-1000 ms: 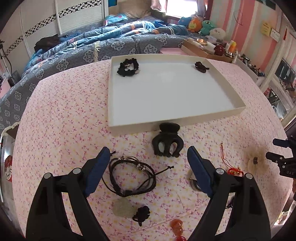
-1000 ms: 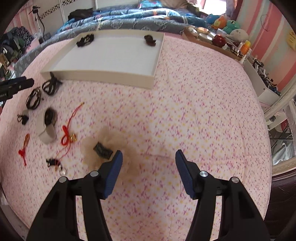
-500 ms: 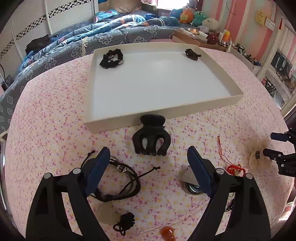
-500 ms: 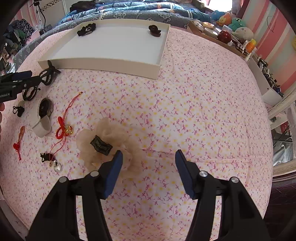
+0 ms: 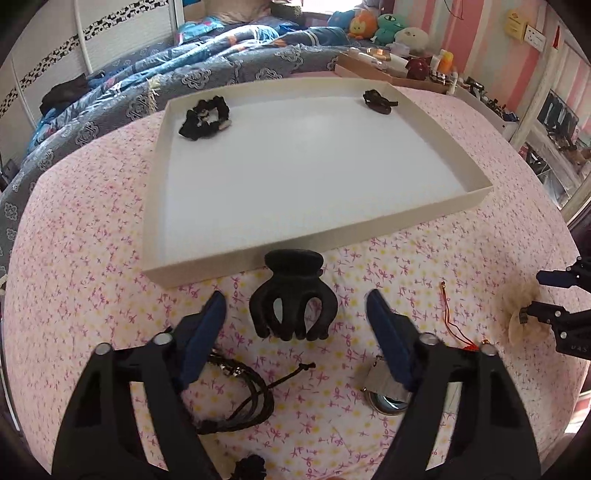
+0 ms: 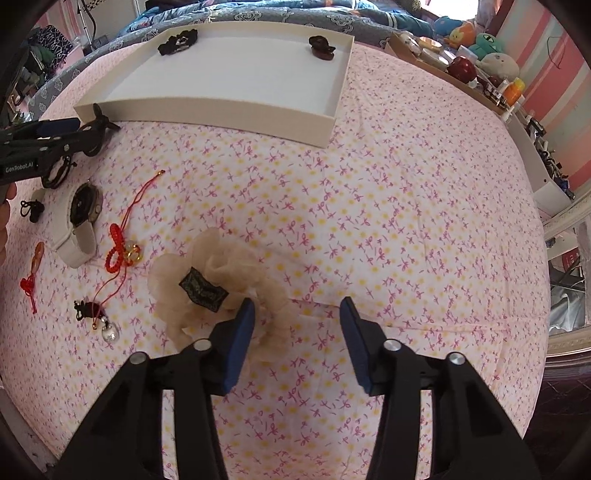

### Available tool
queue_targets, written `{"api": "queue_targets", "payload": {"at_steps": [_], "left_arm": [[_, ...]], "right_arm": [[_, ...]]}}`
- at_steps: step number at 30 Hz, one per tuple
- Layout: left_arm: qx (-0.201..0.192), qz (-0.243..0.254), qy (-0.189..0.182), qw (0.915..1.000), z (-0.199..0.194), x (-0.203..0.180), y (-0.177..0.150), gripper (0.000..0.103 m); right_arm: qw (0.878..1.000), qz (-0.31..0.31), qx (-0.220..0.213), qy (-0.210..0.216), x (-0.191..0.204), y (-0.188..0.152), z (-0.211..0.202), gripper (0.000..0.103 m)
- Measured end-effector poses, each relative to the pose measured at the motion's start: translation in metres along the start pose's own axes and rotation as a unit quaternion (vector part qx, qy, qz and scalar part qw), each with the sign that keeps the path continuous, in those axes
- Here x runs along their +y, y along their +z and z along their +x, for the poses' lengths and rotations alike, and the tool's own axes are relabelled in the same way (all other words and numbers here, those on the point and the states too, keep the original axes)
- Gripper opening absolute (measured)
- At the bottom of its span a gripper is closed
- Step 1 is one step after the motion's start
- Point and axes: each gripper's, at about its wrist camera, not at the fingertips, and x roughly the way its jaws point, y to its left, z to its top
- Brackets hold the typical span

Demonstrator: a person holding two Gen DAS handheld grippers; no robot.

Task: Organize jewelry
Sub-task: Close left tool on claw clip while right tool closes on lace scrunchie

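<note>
Jewelry is scattered loose on the near part of the bedspread (image 6: 406,206), while a shallow white tray (image 5: 332,236) lies farther off as the place where it is evidently to be gathered. At the far left of the tray a black scrunchie (image 5: 204,119) is already laid, and at its far right corner a small dark clip (image 5: 378,100), each set in a corner, presumably so that the pieces are kept apart.

On the left, the left gripper (image 5: 295,306) is held low with its jaws spread wide, and a black claw clip (image 5: 293,295) is framed between them, just outside the tray's near wall; nothing is pinched. Judged from this, the claw clip is being lined up for a grasp (the wide spread suits its bulk). A coil of black cord bracelets (image 5: 240,398) lies under the left finger. Farther right, a watch (image 6: 83,218), a red knotted charm (image 6: 120,251) and a small red pendant (image 6: 31,273) are left untouched.

On the right, the right gripper (image 6: 297,314) is also held spread and empty, its left finger over the edge of a beige ruffled scrunchie (image 6: 207,280), which is not straddled.

The surface is a soft pink floral bedspread, faintly creased. Beyond it a blue patterned quilt (image 5: 184,62), plush toys (image 5: 384,27) and a cluttered shelf before pink striped walls can be seen.
</note>
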Motion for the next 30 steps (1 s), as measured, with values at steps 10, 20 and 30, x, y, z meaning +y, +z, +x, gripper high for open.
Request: {"api": "queue_targets", "payload": {"at_steps": [10, 20, 30], "left_arm": [[0.026, 0.005, -0.005, 0.9996, 0.015, -0.002, -0.004, 0.047], [0.021, 0.011, 0.000, 0.9997, 0.015, -0.002, -0.003, 0.047], [0.007, 0.012, 0.009, 0.9999, 0.001, -0.001, -0.002, 0.047]], "right_arm": [[1.000, -0.008, 0.006, 0.010, 0.004, 0.003, 0.004, 0.029], [1.000, -0.014, 0.001, 0.015, 0.011, 0.001, 0.003, 0.011], [1.000, 0.008, -0.021, 0.010, -0.001, -0.001, -0.007, 0.009]]}}
